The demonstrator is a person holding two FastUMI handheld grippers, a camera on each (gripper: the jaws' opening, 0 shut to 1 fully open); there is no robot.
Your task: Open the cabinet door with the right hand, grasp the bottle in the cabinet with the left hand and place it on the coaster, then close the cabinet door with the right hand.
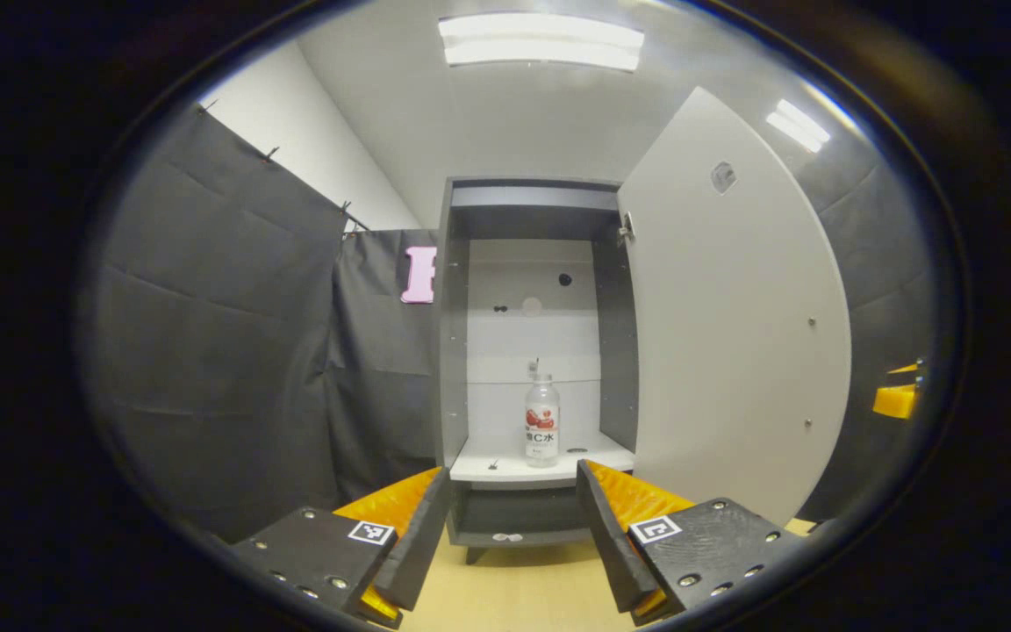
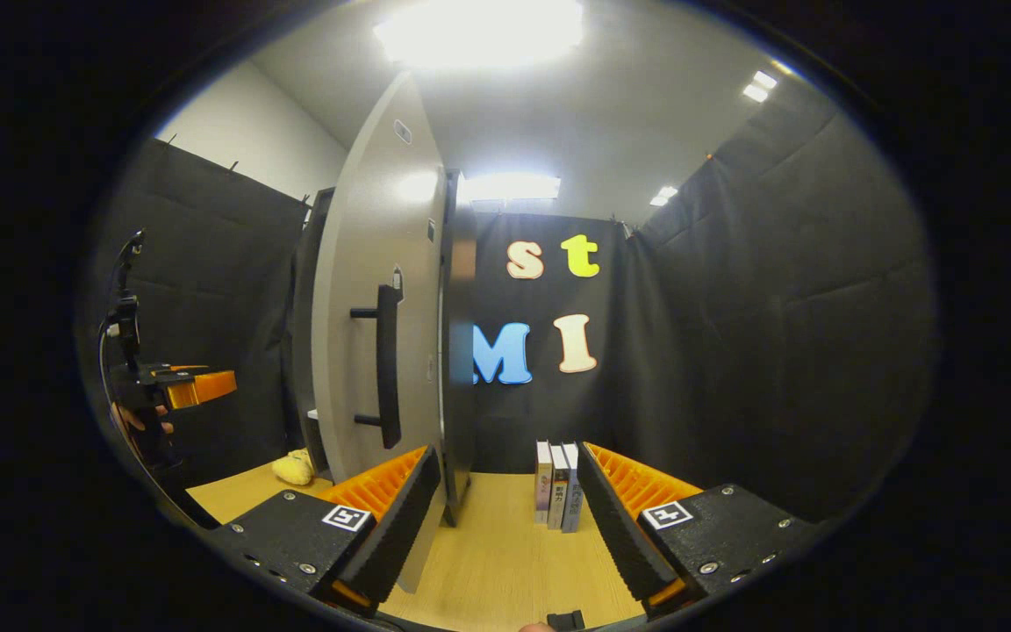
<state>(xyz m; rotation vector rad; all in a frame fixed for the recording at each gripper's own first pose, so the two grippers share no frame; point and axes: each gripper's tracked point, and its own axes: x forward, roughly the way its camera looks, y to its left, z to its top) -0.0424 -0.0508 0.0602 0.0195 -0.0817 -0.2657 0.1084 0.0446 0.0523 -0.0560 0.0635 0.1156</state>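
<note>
Bottle: upright on the white shelf inside the cabinet, near the shelf's middle, a little toward the hinge side. Clear plastic with a label around its lower body and a small cap on top.
Handling, as a judgement: likely light to moderate in weight, depending on fill, which I cannot tell. The walls would give under a hard squeeze, and the smooth plastic could slip. It is tall and narrow, so a side knock would tip it.
Where to hold: across the body at or just above the label, not at the neck.
Left tool: jaws spread wide with nothing between them, in front of the cabinet and lined up on the bottle, well short of it.
Right tool: jaws wide and empty, just beside the outer face of the cabinet door, near its bar handle.
Door: swung open to the cabinet's right, leaving the opening free.
In the way: little; the cabinet's side walls flank the bottle, and a small dark speck lies on the shelf left of it.
Around: books stand on the table right of the door; a yellow soft thing lies left of the door.
Coaster: I cannot place it.
</note>
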